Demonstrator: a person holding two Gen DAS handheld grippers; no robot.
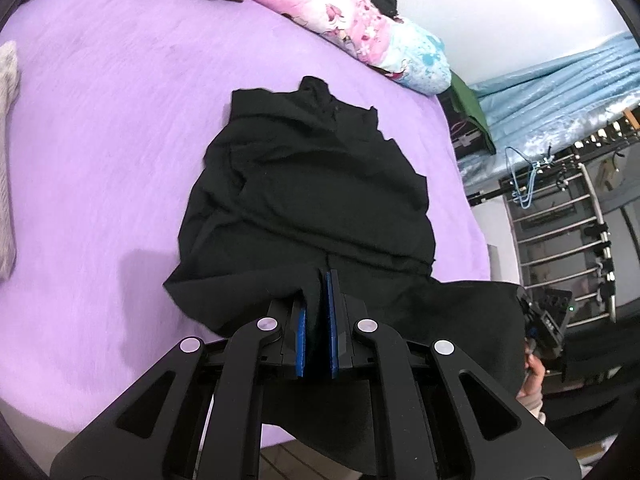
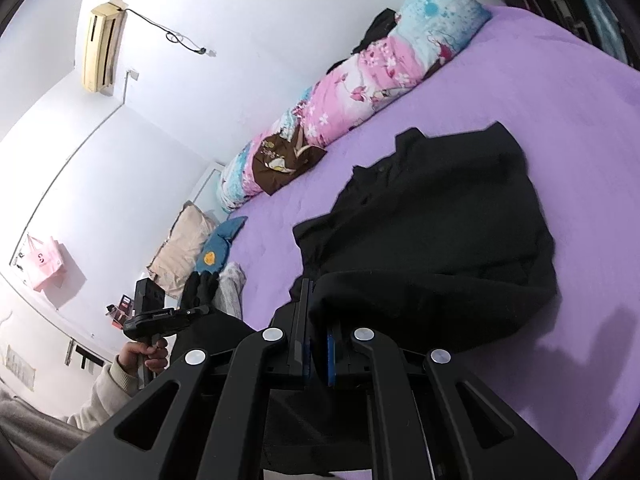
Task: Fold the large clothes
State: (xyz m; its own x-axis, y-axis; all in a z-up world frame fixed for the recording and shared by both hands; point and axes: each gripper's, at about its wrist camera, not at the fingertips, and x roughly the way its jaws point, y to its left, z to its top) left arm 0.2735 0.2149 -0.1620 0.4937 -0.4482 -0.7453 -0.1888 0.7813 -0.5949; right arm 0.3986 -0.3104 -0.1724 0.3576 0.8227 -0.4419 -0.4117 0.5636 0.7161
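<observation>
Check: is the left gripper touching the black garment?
Touching. The left wrist view shows the left gripper with its blue pads clamped on the black garment, cloth pinched between them.

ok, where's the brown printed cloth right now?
The brown printed cloth lies at the far side of the purple bed, draped against the rolled floral quilt along the wall, beyond the black garment; in the left wrist view it's top centre.

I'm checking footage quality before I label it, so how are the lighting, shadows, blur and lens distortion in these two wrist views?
Left wrist view: even, soft light; a faint shadow on the purple sheet; strong fisheye bending at the edges; the black garment shows little fold detail. Right wrist view: bright white wall, slightly washed out; the garment's far edge is motion-blurred; a soft shadow falls on the sheet at lower right.
</observation>
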